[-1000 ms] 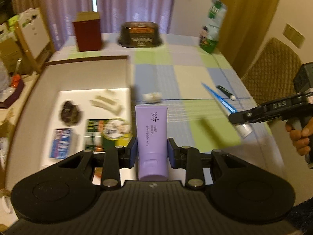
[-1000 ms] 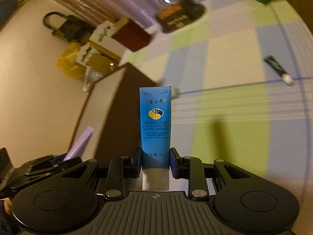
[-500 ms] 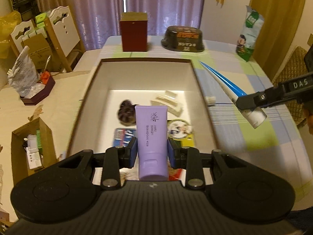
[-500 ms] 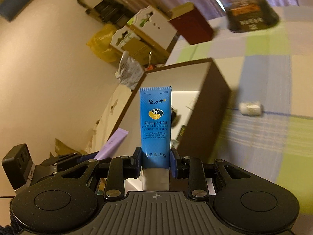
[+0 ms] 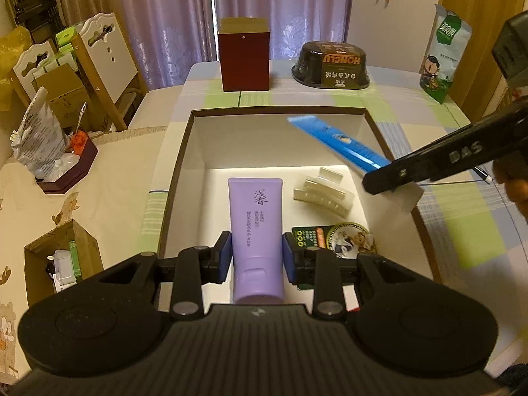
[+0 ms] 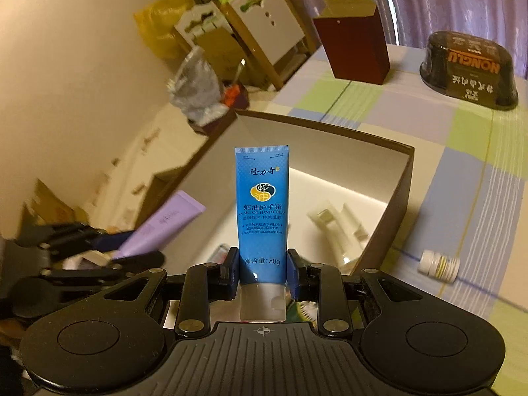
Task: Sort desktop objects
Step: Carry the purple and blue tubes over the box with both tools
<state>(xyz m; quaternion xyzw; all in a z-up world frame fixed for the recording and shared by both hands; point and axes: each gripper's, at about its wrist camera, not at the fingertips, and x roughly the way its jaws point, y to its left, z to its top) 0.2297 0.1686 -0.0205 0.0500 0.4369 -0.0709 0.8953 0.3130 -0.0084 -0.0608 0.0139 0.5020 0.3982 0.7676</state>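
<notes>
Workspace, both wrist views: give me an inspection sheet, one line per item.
Surface: table under a checked cloth, pastel green, blue and cream.
Job's things: purple tube and blue tube, both held above the open box; the box holds a cream hair clip and printed packets.
Clutter: small white bottle beside the box; red box, dark tub, snack bag at the far edge.
Grippers: left claw shut on the purple tube; right claw shut on the blue tube.
Cables: nothing seen.
Surroundings: purple curtains, chairs, cardboard boxes at the left.
</notes>
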